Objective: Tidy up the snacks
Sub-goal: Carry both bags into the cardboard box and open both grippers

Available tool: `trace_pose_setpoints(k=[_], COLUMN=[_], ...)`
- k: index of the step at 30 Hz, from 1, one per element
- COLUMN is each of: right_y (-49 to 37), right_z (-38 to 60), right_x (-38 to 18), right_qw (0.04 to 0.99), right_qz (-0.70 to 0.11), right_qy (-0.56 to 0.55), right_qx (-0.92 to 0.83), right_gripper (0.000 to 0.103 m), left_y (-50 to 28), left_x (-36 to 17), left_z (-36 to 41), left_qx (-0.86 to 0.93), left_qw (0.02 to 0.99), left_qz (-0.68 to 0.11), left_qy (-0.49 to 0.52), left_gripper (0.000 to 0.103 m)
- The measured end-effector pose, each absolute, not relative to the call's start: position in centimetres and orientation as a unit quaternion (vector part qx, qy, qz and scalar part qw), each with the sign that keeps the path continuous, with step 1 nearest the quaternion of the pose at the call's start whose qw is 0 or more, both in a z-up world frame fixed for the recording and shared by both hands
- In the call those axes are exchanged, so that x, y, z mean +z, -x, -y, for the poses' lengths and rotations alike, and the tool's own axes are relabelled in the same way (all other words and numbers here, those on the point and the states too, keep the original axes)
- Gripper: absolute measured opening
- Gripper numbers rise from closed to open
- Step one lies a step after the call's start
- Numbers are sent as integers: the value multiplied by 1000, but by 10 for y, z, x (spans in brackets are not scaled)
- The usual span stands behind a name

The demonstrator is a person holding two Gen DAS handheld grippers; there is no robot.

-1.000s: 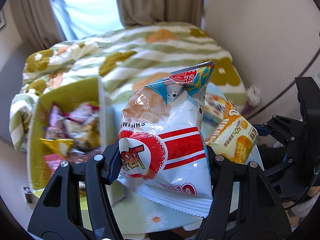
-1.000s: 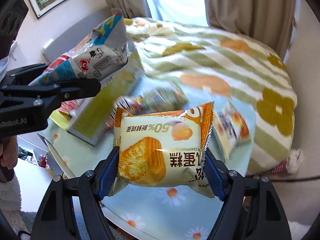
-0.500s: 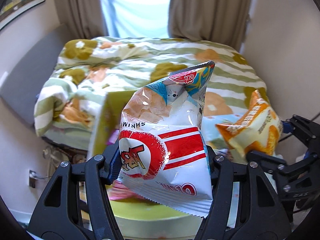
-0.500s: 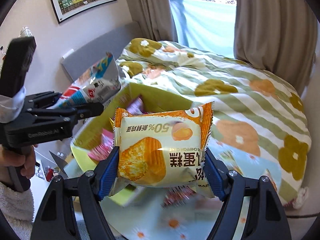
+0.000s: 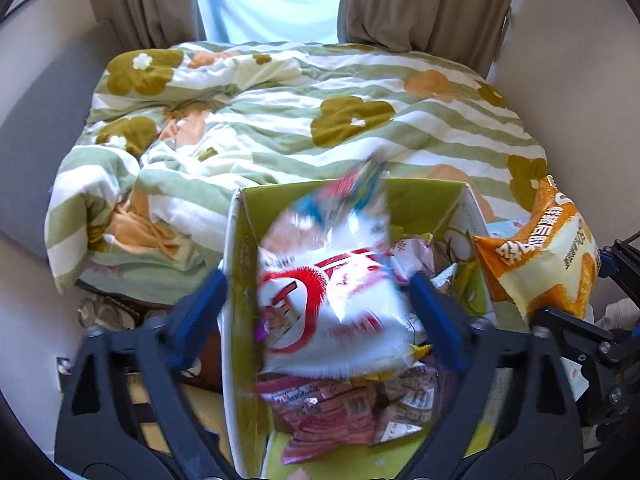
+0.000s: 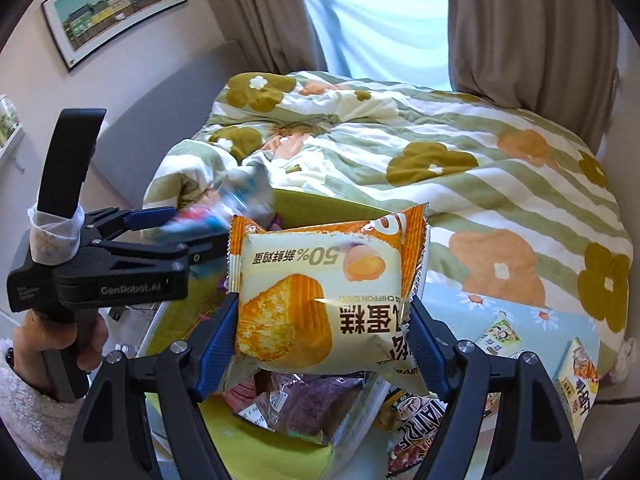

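My left gripper [image 5: 316, 280] hangs over an open yellow-green box [image 5: 240, 240], its jaws opening. A white and red shrimp chip bag [image 5: 332, 292] is blurred between them, loose from the left pad and dropping toward the box. In the right wrist view the left gripper [image 6: 188, 230] shows at the left with the blurred bag [image 6: 240, 196] at its tips. My right gripper [image 6: 322, 312] is shut on an orange chiffon cake packet [image 6: 320, 300], held above the near end of the box [image 6: 320, 212]. The packet [image 5: 536, 256] also shows at the right of the left wrist view.
Several pink and purple snack packets [image 5: 340, 412] fill the box. Loose packets [image 6: 576, 376] lie on the blue daisy tablecloth [image 6: 500, 312] to the right. A bed with a flowered duvet [image 5: 320, 120] lies behind. A person's hand [image 6: 60, 344] grips the left handle.
Both grippers swung left from the table to above the box. The left jaws spread wide and the chip bag slipped free, now blurred. The right grip on the cake packet is unchanged.
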State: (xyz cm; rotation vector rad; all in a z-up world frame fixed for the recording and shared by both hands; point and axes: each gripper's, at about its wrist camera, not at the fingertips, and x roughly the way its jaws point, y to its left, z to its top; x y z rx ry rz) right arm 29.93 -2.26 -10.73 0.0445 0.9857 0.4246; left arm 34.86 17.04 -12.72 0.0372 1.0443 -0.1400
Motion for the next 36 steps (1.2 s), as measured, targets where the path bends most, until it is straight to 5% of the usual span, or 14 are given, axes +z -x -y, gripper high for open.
trace_pose_setpoints(k=[22,24,26,36], right_y=[-344,-349,-348,-315], right_z=[-7,-10,-9,-11], right_x=[-115,-122,-126,-125], right_qw=[852,851,856,869], right_qz=[-493,-496,-488,-472], right_qy=[-68,-77,-93,-64], right_qx=[163,153,144,134], right_gripper=[78,82,103,103], left_y=[-301,-301,-300,-290], left_x=[-132,-133,-136,-142], left_z=[-218,-221,-224,-222], left_qx=[-87,-84,-85,-93], left_qw=[861,861,860,858], left_qz=[-501,-501,-503,-505], left_qy=[12,8,9,9], left_gripper=[101,101,101,101])
